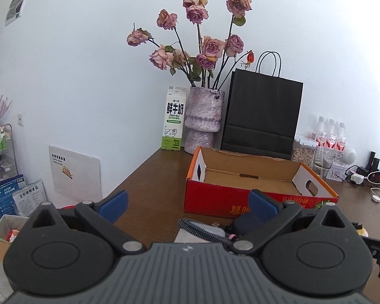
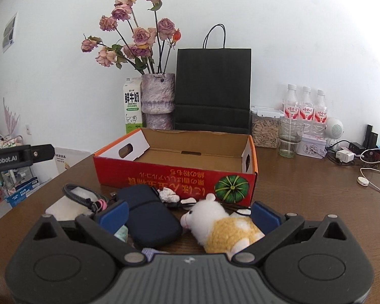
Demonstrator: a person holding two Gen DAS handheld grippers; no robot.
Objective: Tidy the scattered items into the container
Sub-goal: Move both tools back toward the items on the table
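An open red cardboard box (image 2: 164, 177) (image 1: 215, 197), bare inside, stands on the brown table. In front of it lie a white-and-yellow plush sheep (image 2: 223, 223), a dark blue zip pouch (image 2: 149, 215), a crumpled white paper ball (image 2: 168, 194), a braided grey cable (image 2: 81, 196) (image 1: 202, 230) on a white pad (image 2: 60, 209). My right gripper (image 2: 190, 214) hangs open just above the sheep and pouch, both lying between its blue pads. My left gripper (image 1: 187, 206) is open too, low over the cable, holding nothing.
Behind the box stand a milk carton (image 2: 133, 106), a vase of dried roses (image 2: 158, 101), a black paper bag (image 2: 212, 88), a jar of seeds (image 2: 264, 131), a glass (image 2: 290, 138), three water bottles (image 2: 305, 109) and tangled chargers (image 2: 362, 157). The table's left edge drops to floor clutter.
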